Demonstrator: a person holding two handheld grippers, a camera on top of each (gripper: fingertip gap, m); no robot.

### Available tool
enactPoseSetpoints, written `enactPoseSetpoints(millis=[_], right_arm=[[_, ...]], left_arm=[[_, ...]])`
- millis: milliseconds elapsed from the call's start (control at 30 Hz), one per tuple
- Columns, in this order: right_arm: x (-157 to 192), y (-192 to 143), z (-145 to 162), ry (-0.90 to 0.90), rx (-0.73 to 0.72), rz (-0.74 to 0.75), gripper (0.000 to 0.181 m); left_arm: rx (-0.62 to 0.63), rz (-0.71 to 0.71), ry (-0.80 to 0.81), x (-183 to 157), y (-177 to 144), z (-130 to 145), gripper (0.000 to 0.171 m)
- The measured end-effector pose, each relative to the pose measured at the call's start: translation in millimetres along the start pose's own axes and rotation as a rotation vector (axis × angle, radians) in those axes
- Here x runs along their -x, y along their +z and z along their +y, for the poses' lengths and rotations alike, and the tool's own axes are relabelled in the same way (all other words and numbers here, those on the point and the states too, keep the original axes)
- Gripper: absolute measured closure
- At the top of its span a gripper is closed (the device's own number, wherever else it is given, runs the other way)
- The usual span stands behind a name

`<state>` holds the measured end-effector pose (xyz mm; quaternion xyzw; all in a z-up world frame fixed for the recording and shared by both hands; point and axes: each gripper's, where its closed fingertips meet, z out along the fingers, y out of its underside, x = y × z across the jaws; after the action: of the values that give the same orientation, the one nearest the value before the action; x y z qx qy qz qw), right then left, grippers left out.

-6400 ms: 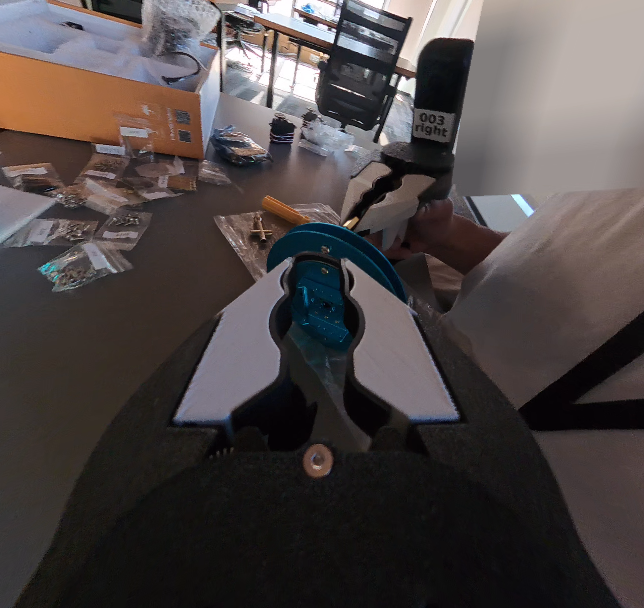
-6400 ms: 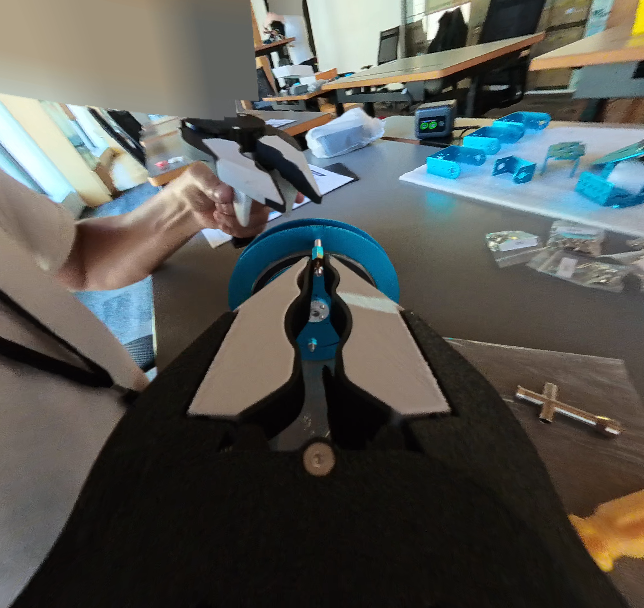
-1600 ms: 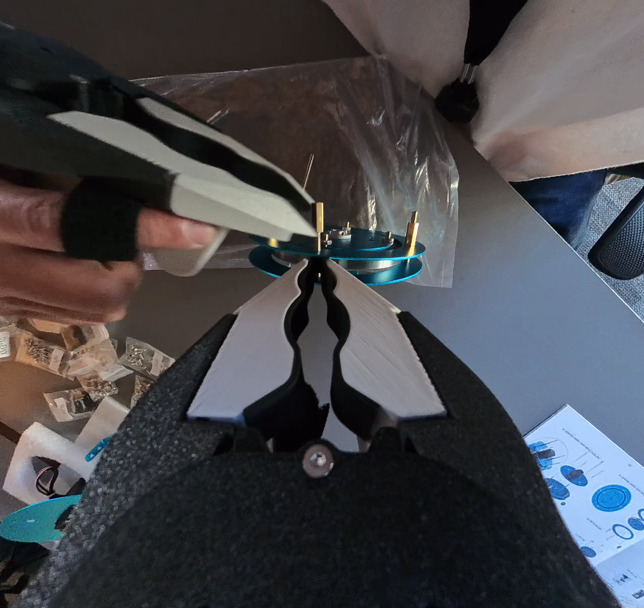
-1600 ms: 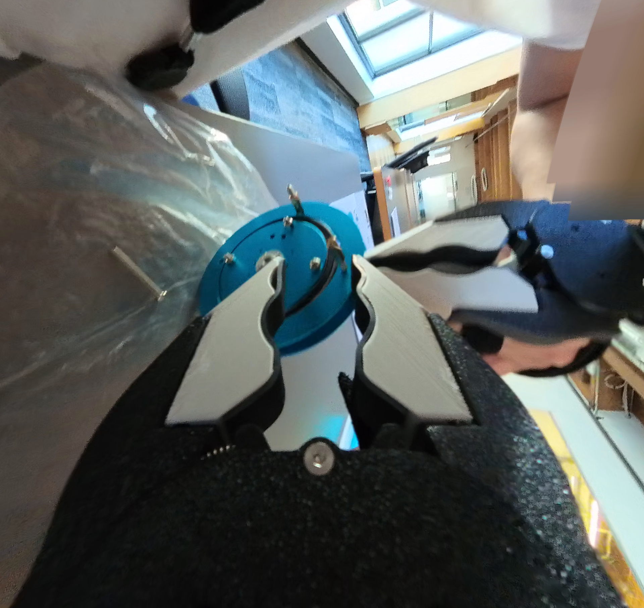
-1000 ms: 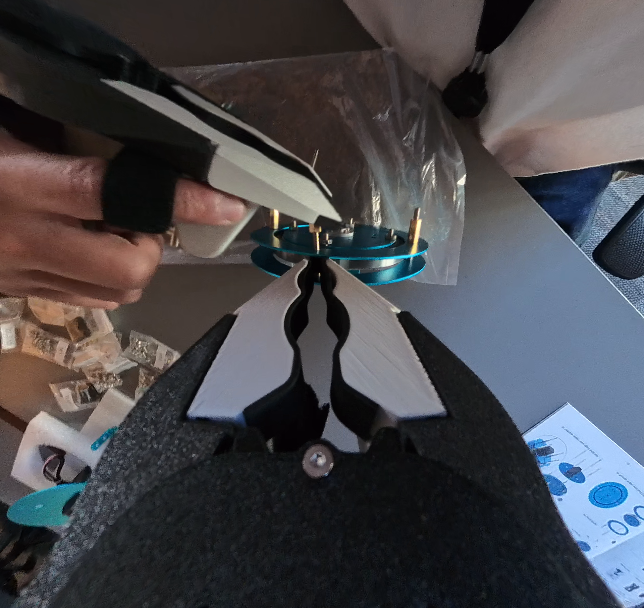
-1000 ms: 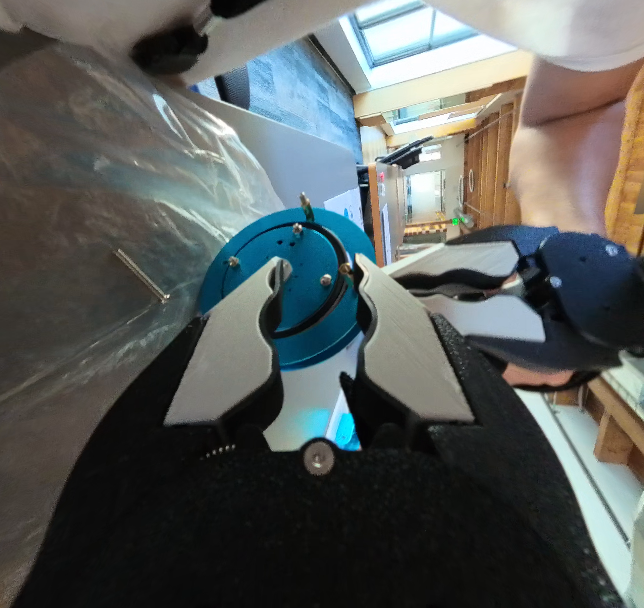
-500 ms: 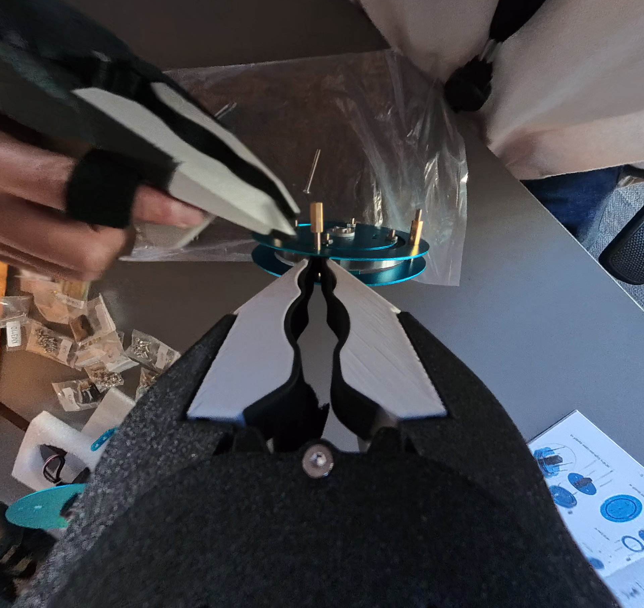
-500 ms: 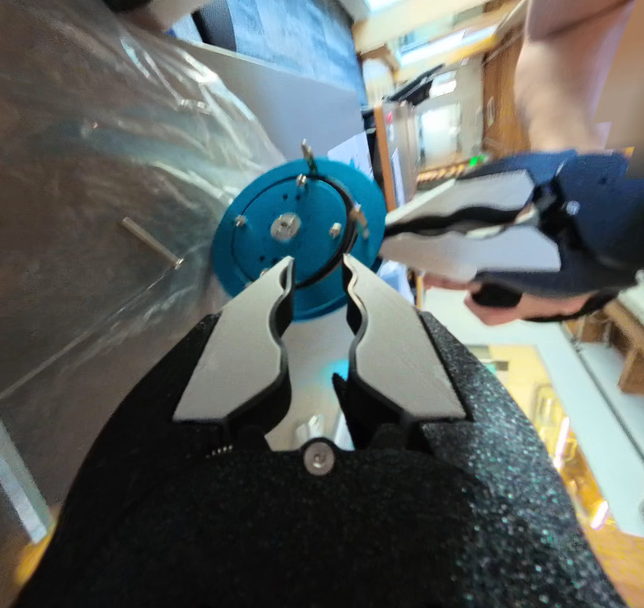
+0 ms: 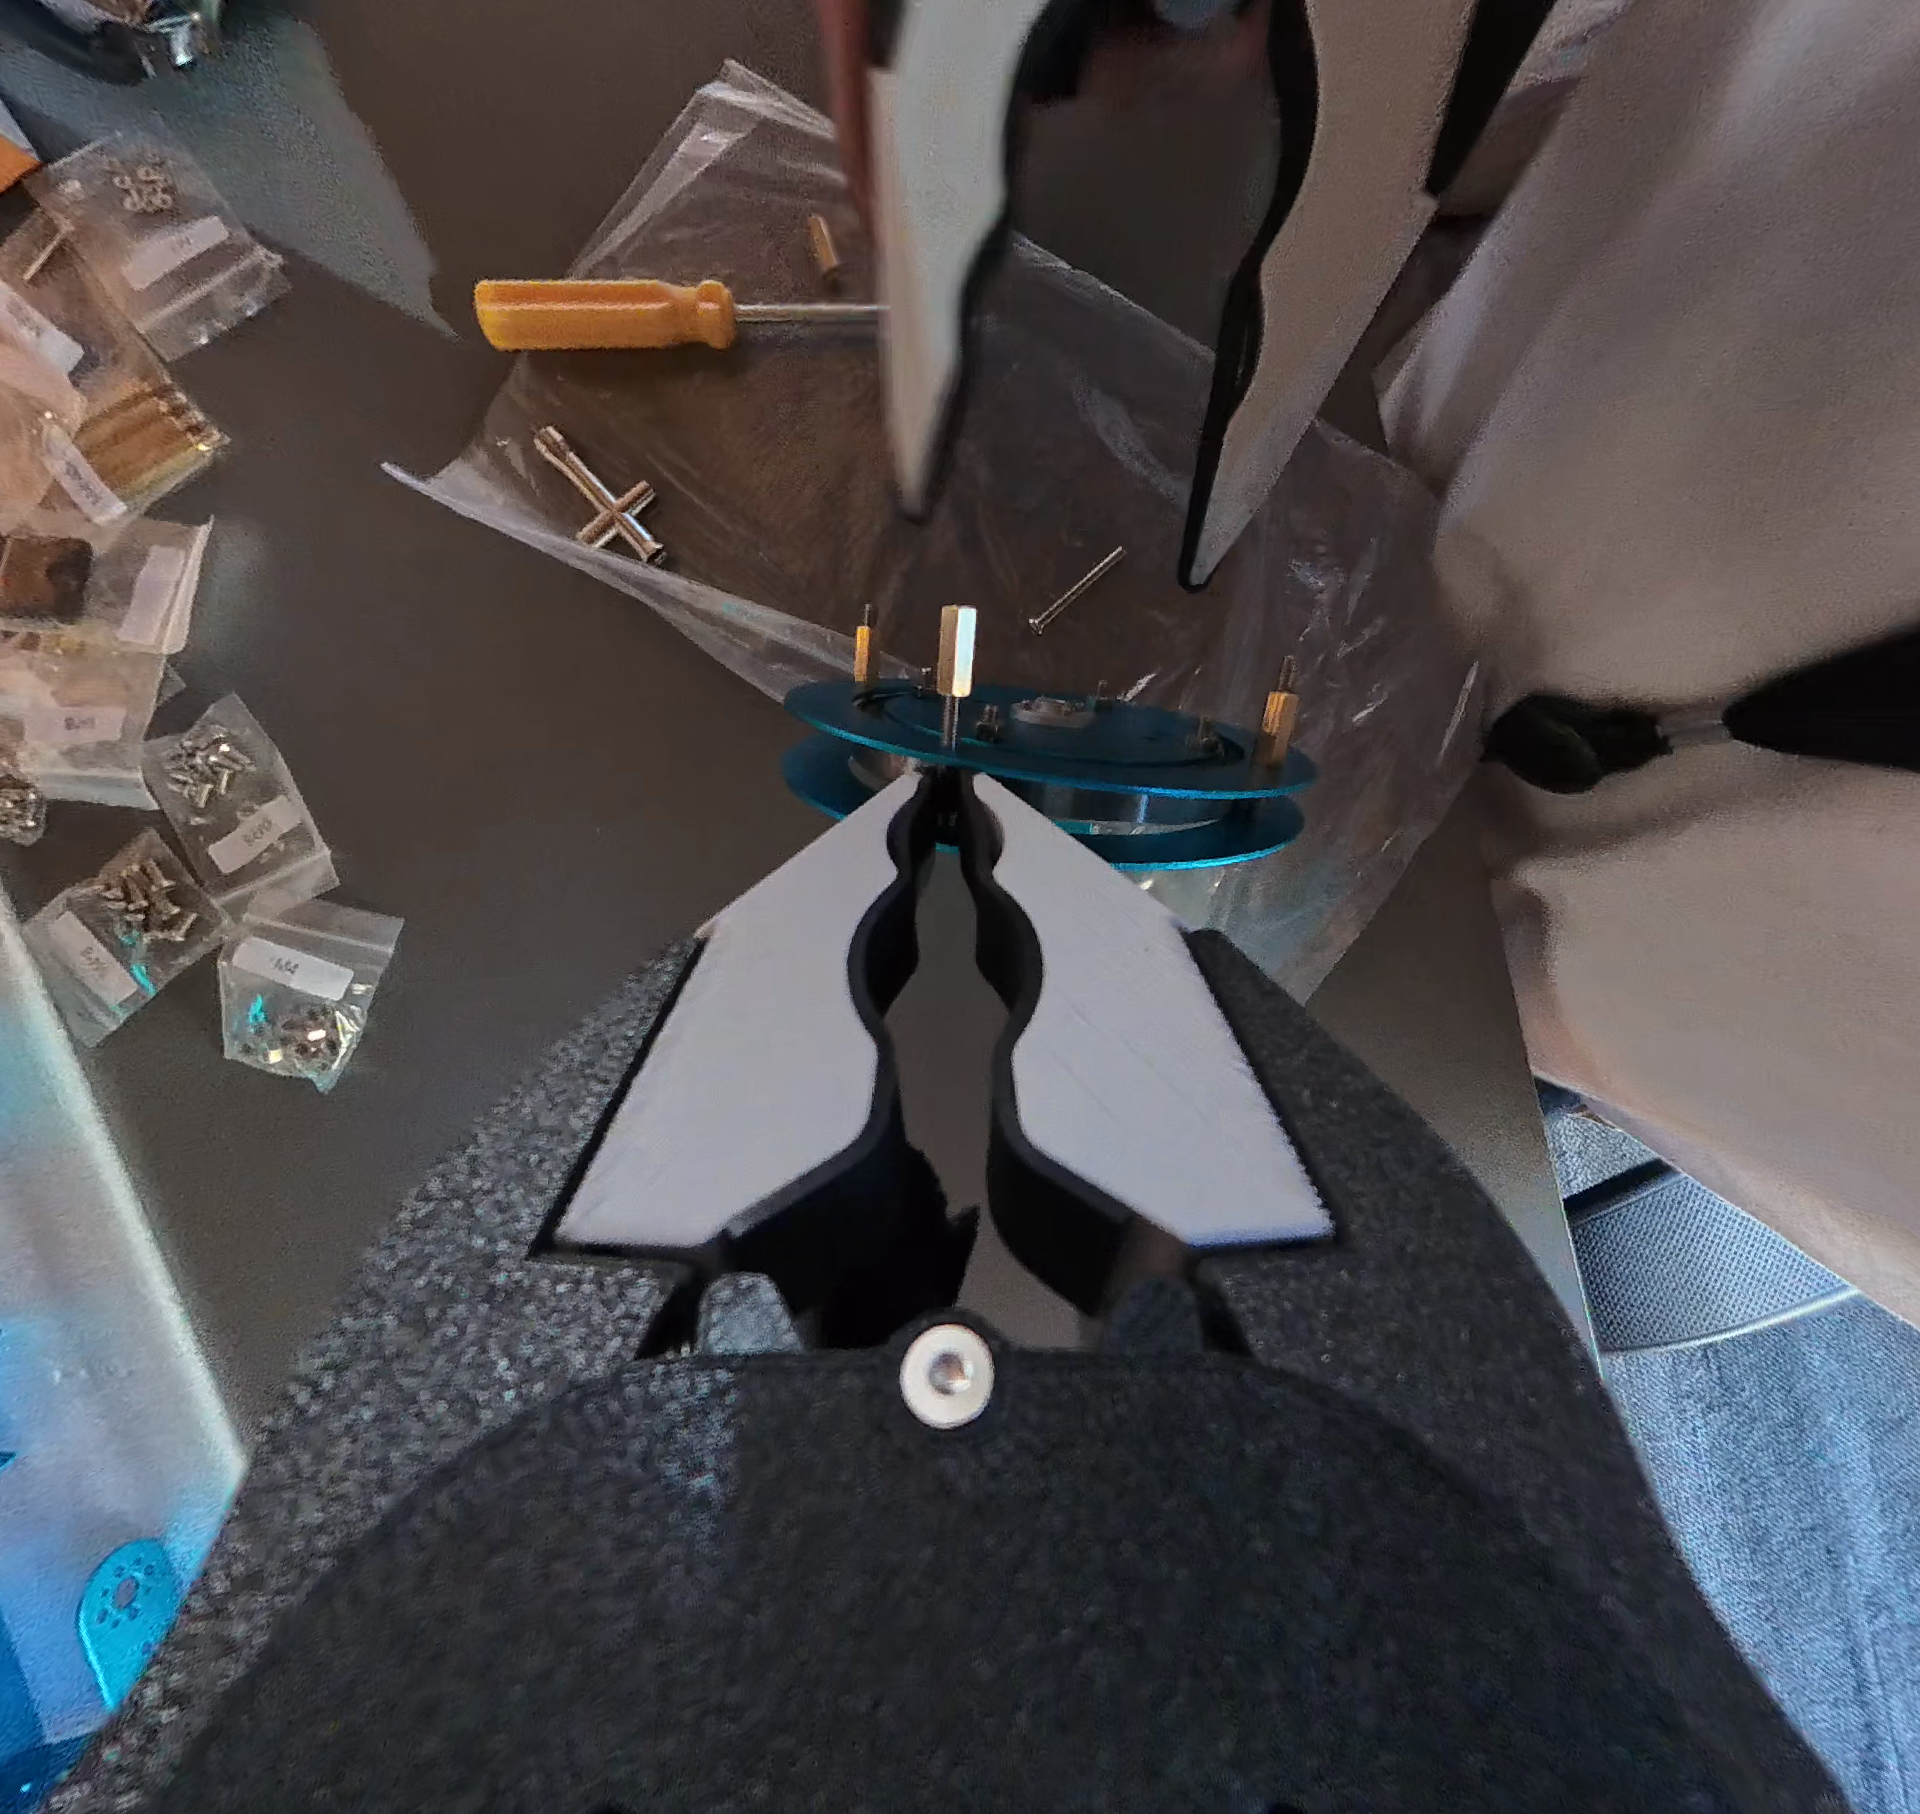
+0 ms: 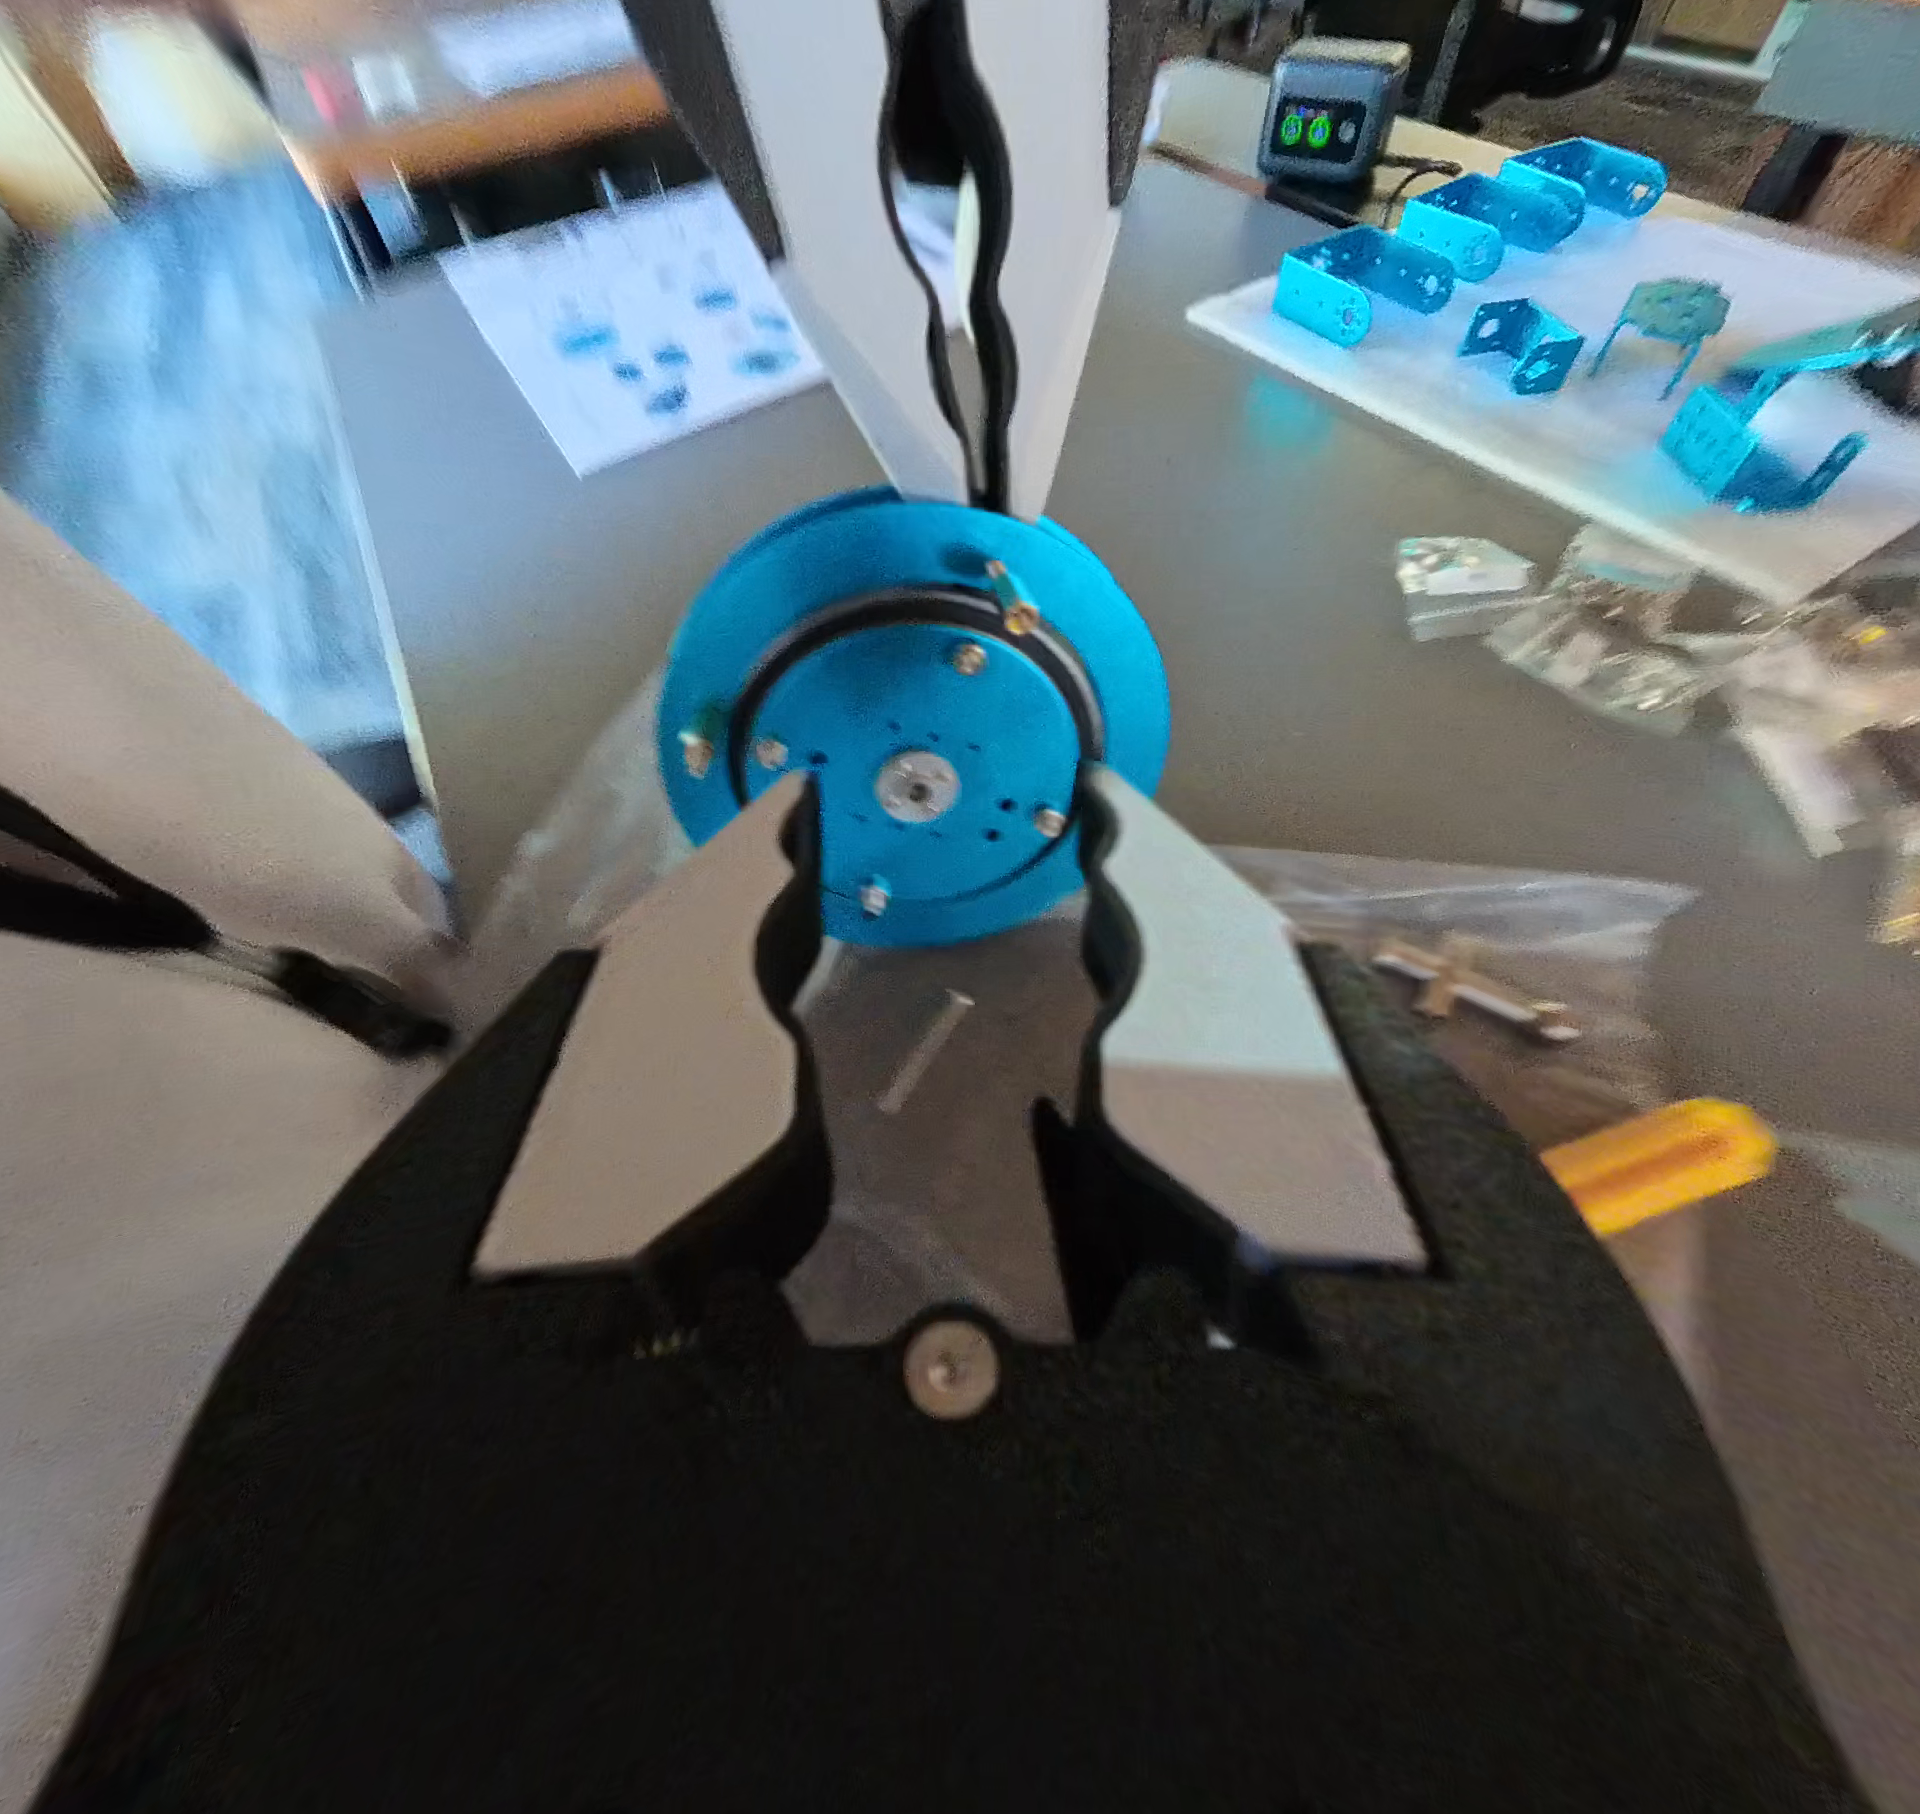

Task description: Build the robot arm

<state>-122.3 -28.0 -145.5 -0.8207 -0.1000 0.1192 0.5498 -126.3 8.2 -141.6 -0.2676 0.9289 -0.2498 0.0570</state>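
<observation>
A blue two-disc assembly (image 9: 1049, 738) with brass standoffs (image 9: 956, 650) sits over a clear plastic bag (image 9: 1143, 476) on the grey table. My left gripper (image 9: 940, 790) is shut on the assembly's near rim. In the right wrist view the assembly (image 10: 914, 684) faces me, with the left gripper (image 10: 982, 502) pinching its far edge. My right gripper (image 10: 948, 790) is open and empty, its fingertips either side of the inner disc and close in front of it. In the left wrist view the right gripper (image 9: 1051, 543) hangs open just above and behind the assembly.
A loose long screw (image 9: 1075, 588), a cross wrench (image 9: 608, 512) and an orange screwdriver (image 9: 603, 313) lie on the bag. Small bags of screws (image 9: 249, 829) lie to the left. Blue brackets (image 10: 1507, 237) on white foam, an instruction sheet (image 10: 634, 320) and the person's torso (image 9: 1714, 621) are nearby. The left gripper's tips are roughly 5 centimetres from the right gripper's.
The right gripper has swung from the assembly's side to opposite the left gripper and opened wider. The left gripper still pinches the rim.
</observation>
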Motion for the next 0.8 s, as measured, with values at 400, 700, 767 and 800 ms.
enactPoseSetpoints(millis=[400,700,767,800], right_arm=[[-17.0,-32.2,16.3,0.11,-0.002,0.097,0.158],[8.4,-11.4,-12.6,-0.002,-0.088,0.002,0.155],[6.9,-8.3,-17.1,0.023,-0.088,-0.031,0.156],[7.2,-7.6,-17.9,0.034,-0.088,-0.052,0.156]], left_arm=[[0.029,0.003,0.056,-6.7,10.7,-20.8,0.169],[0.077,-0.087,0.084,-17.7,9.6,-22.5,0.169],[0.077,-0.096,0.073,-21.2,8.2,-20.3,0.169],[0.079,-0.099,0.07,-23.0,7.5,-19.0,0.169]])
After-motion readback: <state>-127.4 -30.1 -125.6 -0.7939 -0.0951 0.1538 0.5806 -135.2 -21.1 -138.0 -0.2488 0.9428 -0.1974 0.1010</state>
